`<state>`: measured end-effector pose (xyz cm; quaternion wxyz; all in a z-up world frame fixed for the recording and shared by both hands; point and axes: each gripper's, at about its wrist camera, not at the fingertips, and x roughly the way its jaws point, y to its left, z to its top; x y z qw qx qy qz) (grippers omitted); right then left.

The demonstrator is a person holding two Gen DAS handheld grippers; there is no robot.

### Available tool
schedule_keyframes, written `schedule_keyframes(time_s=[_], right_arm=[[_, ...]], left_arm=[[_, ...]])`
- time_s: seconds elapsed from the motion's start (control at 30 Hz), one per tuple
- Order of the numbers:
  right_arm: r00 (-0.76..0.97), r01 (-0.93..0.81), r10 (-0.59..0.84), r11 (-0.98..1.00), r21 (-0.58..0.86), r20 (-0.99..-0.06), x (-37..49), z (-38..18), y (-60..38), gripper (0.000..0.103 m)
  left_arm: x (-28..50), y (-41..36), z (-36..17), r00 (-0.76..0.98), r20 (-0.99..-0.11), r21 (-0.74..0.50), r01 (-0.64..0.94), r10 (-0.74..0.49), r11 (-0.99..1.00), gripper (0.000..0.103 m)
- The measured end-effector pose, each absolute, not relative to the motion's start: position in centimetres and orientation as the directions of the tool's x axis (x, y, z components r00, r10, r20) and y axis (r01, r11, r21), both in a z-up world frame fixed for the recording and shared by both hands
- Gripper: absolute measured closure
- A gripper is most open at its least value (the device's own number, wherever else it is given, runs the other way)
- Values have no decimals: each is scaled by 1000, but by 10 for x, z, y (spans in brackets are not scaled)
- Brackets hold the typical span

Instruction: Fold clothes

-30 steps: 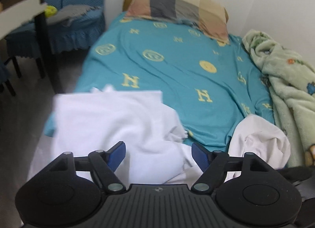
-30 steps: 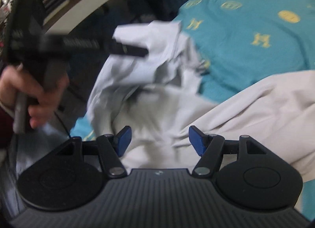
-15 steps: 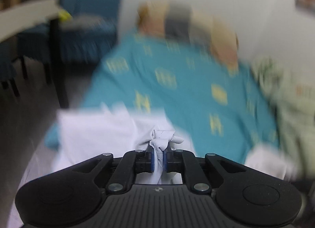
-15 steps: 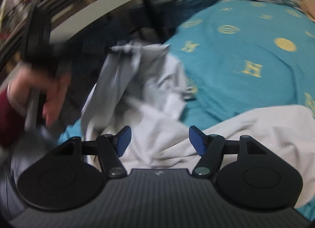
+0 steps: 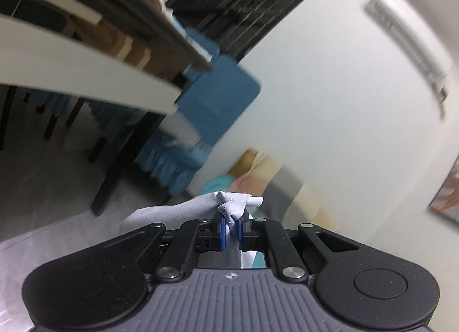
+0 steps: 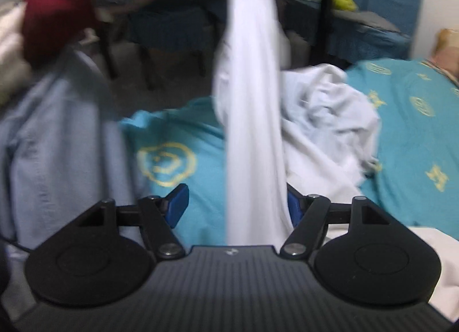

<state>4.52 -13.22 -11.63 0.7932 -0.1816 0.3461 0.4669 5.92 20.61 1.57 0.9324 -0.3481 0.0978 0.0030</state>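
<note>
My left gripper [image 5: 231, 231] is shut on a bunched corner of a white garment [image 5: 238, 203], and it is raised and tilted toward the wall. In the right wrist view the same white garment [image 6: 252, 102] hangs down from the top as a long strip. The rest of it lies crumpled on the teal bed sheet [image 6: 416, 137]. My right gripper [image 6: 236, 200] is open, and the strip hangs between its blue fingers [image 6: 178, 201] without being pinched. A hand in a red sleeve [image 6: 54, 13] holds the left gripper at the upper left.
A pale table [image 5: 86, 74] with dark legs and blue-covered chairs [image 5: 218, 97] stand left of the bed. A checked pillow [image 5: 269, 171] lies by the white wall. A light blue garment [image 6: 51, 145] hangs at the left, and cream cloth [image 6: 424, 260] lies at the lower right.
My left gripper closed on the white garment, then rose and rolled with it. The garment now hangs as a strip between the right fingers, and the right view has swung left.
</note>
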Motion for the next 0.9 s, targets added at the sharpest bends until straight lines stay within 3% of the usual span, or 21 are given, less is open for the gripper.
schedule_keyframes(time_s=[0.03, 0.1, 0.13, 0.17, 0.3, 0.43, 0.47, 0.5, 0.53, 0.57, 0.6, 0.63, 0.67, 0.73, 0.9], right_arm=[[340, -841, 603, 539, 54, -722, 52, -116, -137, 37], [362, -794, 584, 602, 89, -727, 63, -115, -146, 59], [372, -777, 568, 624, 89, -734, 65, -114, -148, 79], [381, -759, 553, 644, 90, -741, 67, -114, -151, 88], [312, -796, 547, 597, 101, -777, 53, -110, -147, 88], [298, -808, 520, 584, 79, -800, 38, -112, -139, 85], [300, -801, 522, 593, 87, -798, 39, -112, -140, 83], [299, -792, 535, 601, 107, -791, 40, -109, -142, 81], [300, -786, 555, 605, 129, -776, 42, -105, -146, 75], [302, -780, 575, 608, 150, -760, 44, -101, -149, 61], [307, -771, 599, 612, 176, -739, 45, -96, -154, 53], [312, -762, 626, 614, 206, -715, 47, -92, -158, 38], [314, -755, 656, 611, 238, -687, 49, -88, -161, 29], [318, -747, 710, 596, 295, -629, 50, -79, -170, 28], [373, -650, 744, 636, 416, -554, 70, -74, -187, 28]], left_arm=[[53, 209, 19, 985, -161, -653, -63, -58, 755, 95], [46, 215, 25, 988, -142, -663, -47, -64, 747, 95], [42, 217, 27, 988, -139, -666, -42, -68, 745, 95], [41, 218, 29, 984, -162, -657, -52, -73, 752, 95], [45, 209, 22, 939, -343, -492, -200, 23, 847, 94], [58, 213, 4, 846, -526, -382, -324, 85, 865, 90], [59, 217, 1, 831, -549, -385, -349, 92, 855, 86], [59, 220, 1, 824, -556, -387, -369, 106, 845, 76], [56, 220, 3, 831, -543, -382, -375, 123, 845, 63], [54, 220, 5, 838, -527, -376, -378, 140, 846, 57], [51, 216, 7, 851, -502, -365, -370, 155, 854, 45], [48, 212, 10, 863, -477, -353, -363, 168, 862, 35], [46, 208, 12, 874, -451, -341, -353, 178, 871, 31], [53, 195, 12, 895, -419, -318, -301, 151, 899, 27], [127, 167, -15, 851, -522, -254, -223, 61, 941, 29]])
